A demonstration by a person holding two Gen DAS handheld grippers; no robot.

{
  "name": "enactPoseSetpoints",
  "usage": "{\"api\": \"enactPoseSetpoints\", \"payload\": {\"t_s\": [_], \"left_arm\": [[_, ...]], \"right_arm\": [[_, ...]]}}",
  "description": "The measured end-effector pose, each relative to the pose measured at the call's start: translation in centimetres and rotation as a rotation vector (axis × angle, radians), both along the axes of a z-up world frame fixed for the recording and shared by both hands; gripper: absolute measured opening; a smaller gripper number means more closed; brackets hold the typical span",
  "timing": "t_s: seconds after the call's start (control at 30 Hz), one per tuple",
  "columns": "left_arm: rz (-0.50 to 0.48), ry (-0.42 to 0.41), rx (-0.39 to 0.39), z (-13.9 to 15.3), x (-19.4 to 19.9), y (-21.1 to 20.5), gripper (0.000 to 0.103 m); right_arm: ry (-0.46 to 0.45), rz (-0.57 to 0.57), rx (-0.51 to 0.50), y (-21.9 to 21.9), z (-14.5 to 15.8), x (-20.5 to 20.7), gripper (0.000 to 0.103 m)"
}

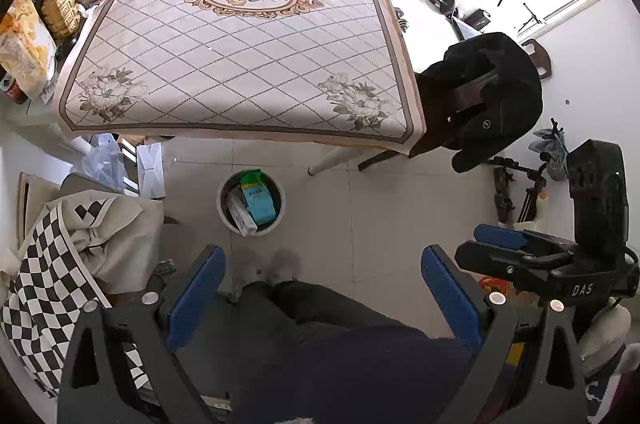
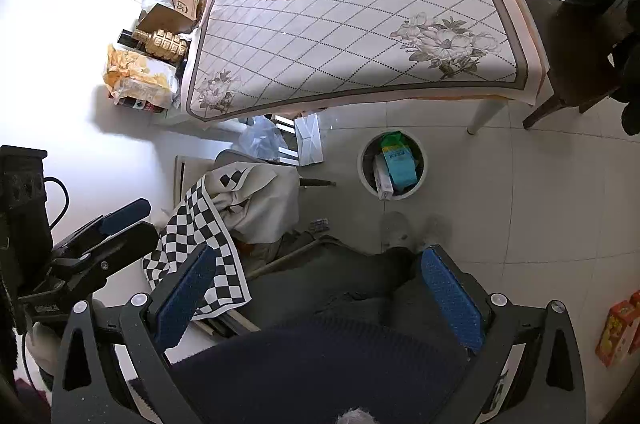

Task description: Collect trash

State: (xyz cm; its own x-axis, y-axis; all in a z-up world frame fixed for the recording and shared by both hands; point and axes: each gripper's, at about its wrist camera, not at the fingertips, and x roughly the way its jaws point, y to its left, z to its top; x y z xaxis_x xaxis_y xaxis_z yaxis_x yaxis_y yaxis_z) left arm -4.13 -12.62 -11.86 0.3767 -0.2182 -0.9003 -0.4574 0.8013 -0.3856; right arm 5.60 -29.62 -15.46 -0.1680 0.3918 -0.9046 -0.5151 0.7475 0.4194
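A round white trash bin (image 1: 222,205) stands on the tiled floor in front of the table; it also shows in the right wrist view (image 2: 421,153). Inside lie a teal packet (image 1: 260,202), a green packet (image 1: 251,178) and a white box (image 1: 240,214). My left gripper (image 1: 322,298) is open and empty, held high above the floor near the person's legs. My right gripper (image 2: 316,298) is open and empty too, beside the left one. The right gripper shows from the side in the left wrist view (image 1: 508,244). The table (image 1: 240,44) with a patterned cloth carries nothing on the cloth.
A chair with a checkered cloth (image 1: 60,256) stands left of the bin. A chair with a black jacket (image 1: 488,100) stands at the table's right. Boxes, a gold bottle (image 1: 60,4) and bags crowd the table's left side. Orange cartons (image 2: 618,332) sit on the floor at right.
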Motion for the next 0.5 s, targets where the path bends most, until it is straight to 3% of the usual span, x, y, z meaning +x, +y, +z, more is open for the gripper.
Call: {"api": "enactPoseSetpoints", "payload": {"t_s": [0.5], "left_arm": [[0.018, -0.011, 0.011, 0.91, 0.36, -0.37, 0.103]], "right_arm": [[0.003, 0.016, 0.015, -0.46, 0.35, -0.04, 0.103]]}}
